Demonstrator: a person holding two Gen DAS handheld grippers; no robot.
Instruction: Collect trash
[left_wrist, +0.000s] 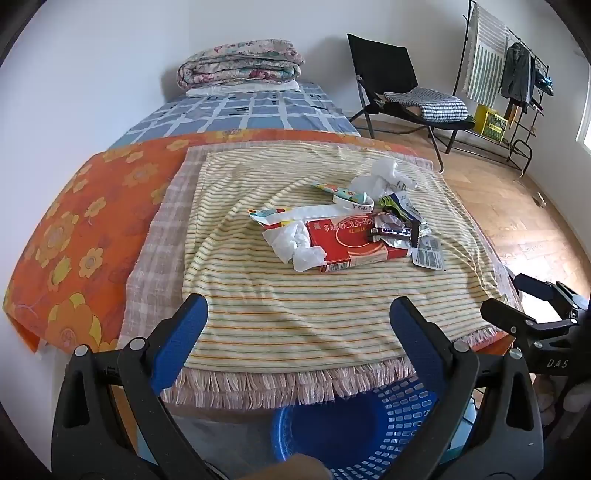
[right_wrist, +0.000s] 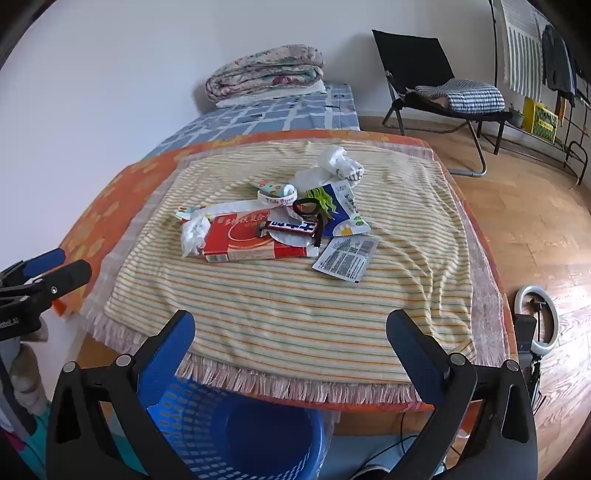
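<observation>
- Left gripper (left_wrist: 299, 317), black frame with blue finger pads: jaws spread wide and empty, angled down over the near edge of the bed, apart from the trash.
- Right gripper (right_wrist: 291, 332), same build: jaws likewise spread wide with nothing between them, held beside the left one at the foot of the bed.
- Yellow striped towel with a fringed hem (left_wrist: 295, 317): spread flat over a pinkish checked cloth, which lies on an orange flowered sheet (left_wrist: 74, 229).
- Trash pile, centre of the towel: a flat red cardboard box with white lettering (right_wrist: 251, 243); crumpled white tissue (left_wrist: 295, 245) touching the box's left end; a dark candy wrapper (right_wrist: 291, 226) lying on the box; a white-and-green snack bag (right_wrist: 341, 210) just right of it; a grey printed sachet (right_wrist: 345, 258) at the near right; a second wad of white paper (left_wrist: 388, 177) at the far side.
- Blue perforated plastic basket (right_wrist: 236, 435): stands on the floor below the fringe, between the two grippers, with no trash visible inside.
- Background: a folded floral quilt (left_wrist: 240, 66) at the head of the blue checked bed; a black folding chair (left_wrist: 399, 88) by the wall.
</observation>
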